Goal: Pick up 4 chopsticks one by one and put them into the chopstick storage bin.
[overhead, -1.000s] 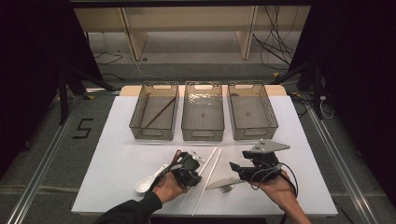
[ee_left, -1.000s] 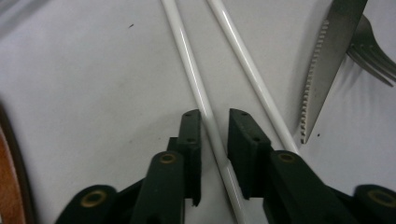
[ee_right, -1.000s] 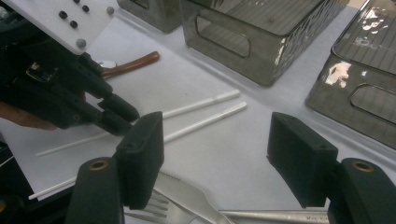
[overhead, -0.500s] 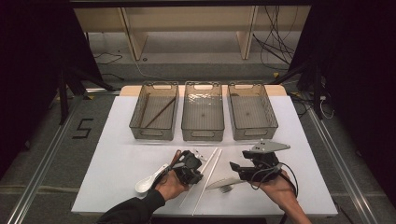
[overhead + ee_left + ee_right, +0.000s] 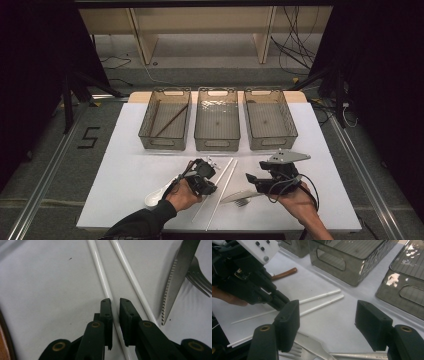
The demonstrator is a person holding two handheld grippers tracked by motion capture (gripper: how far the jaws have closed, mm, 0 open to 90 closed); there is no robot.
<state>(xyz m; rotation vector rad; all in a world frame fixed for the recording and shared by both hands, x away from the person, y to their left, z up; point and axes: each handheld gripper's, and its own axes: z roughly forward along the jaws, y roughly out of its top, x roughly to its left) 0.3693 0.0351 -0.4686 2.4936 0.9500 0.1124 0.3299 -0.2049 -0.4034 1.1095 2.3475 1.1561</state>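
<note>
Closing over the past second, the left gripper (image 5: 114, 301) had brought its jaws in on the nearer white chopstick (image 5: 100, 270) where it lay on the white table (image 5: 125, 180), the pads now pinching it, while both hands stayed where they were. Just beside that stick lay the second chopstick (image 5: 130, 275), then a serrated knife (image 5: 175, 282) and a fork (image 5: 200, 282). Farther right, the right gripper (image 5: 327, 322) hovered with jaws spread wide and empty above the knife and fork, short of the three grey bins (image 5: 217, 120).
</note>
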